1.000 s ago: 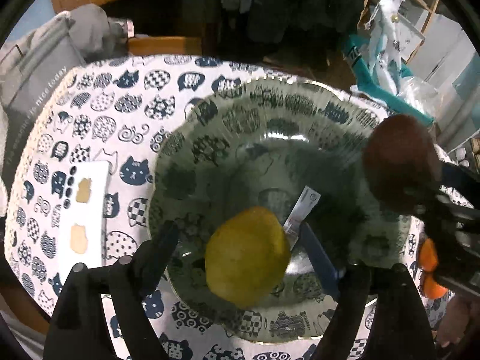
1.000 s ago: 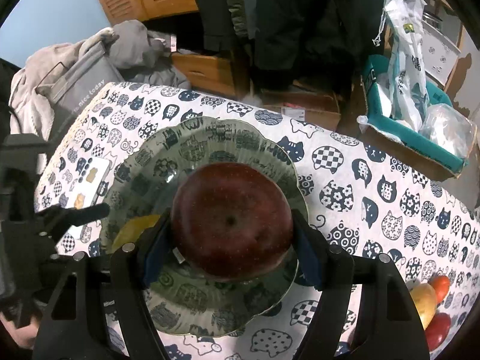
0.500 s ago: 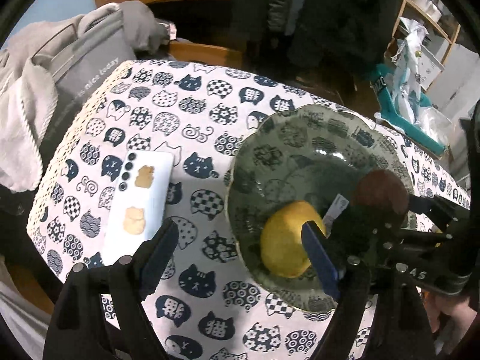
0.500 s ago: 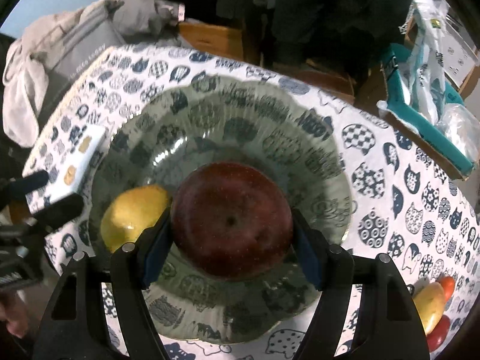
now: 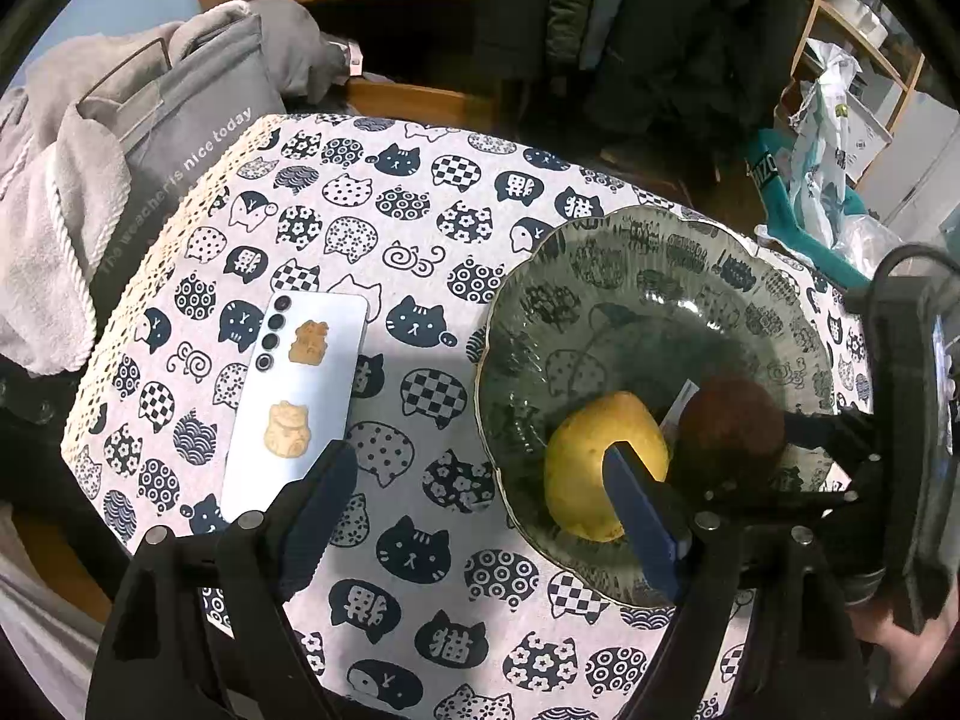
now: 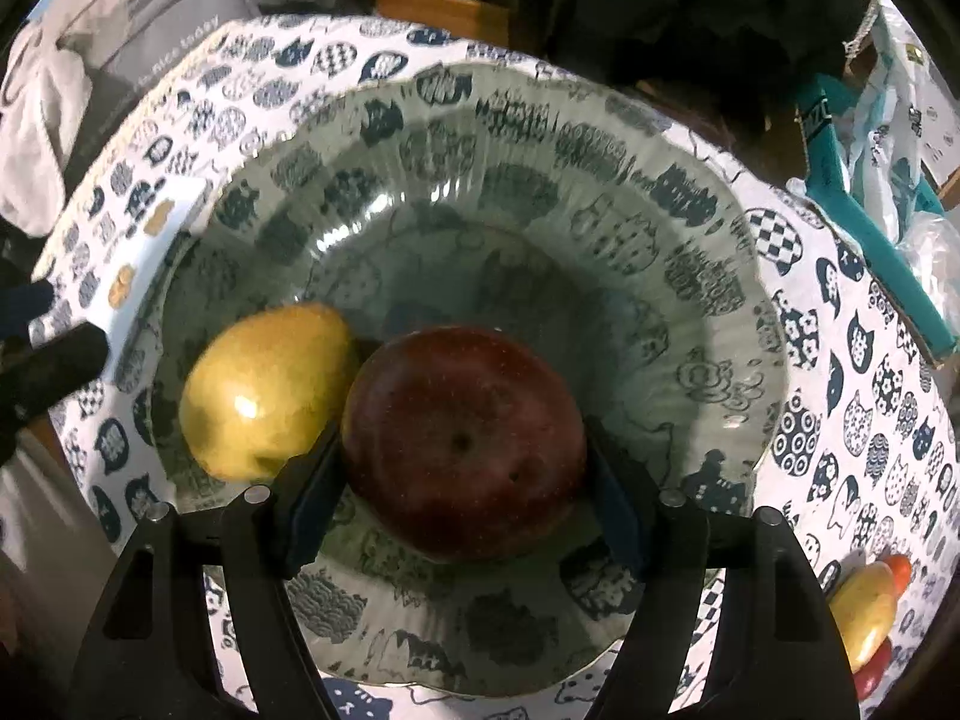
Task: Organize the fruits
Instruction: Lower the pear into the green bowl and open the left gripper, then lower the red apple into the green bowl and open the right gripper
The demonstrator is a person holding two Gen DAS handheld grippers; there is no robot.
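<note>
R hand-held gripper (image 6: 462, 480) pointed down into the green glass bowl (image 6: 690, 198), w/ the dark red apple (image 6: 462, 444) between its blue pads; jaws were opening, and whether the pads pressed on the apple's sides couldn't be told for sure, though they sat right against it. Apple was low in the bowl's near half, just beside the yellow pear (image 6: 264, 390), which lay on the bowl floor to its left. L hand-held gripper (image 5: 474, 516) stood open w/ nothing between its fingers, over the worktop (image 5: 420, 228) and the bowl's near-left rim; its right pad showed in front of the pear. Worktop wore a cat-print cloth. A white phone (image 5: 294, 408) w/ two stickers lay face down left of the bowl, apart from it. More fruit, yellow and red pieces (image 6: 870, 606), sat on the cloth at the far right edge of the R view, well apart from the bowl. Grey clothes (image 5: 90, 180) were heaped past the worktop's far-left corner.
</note>
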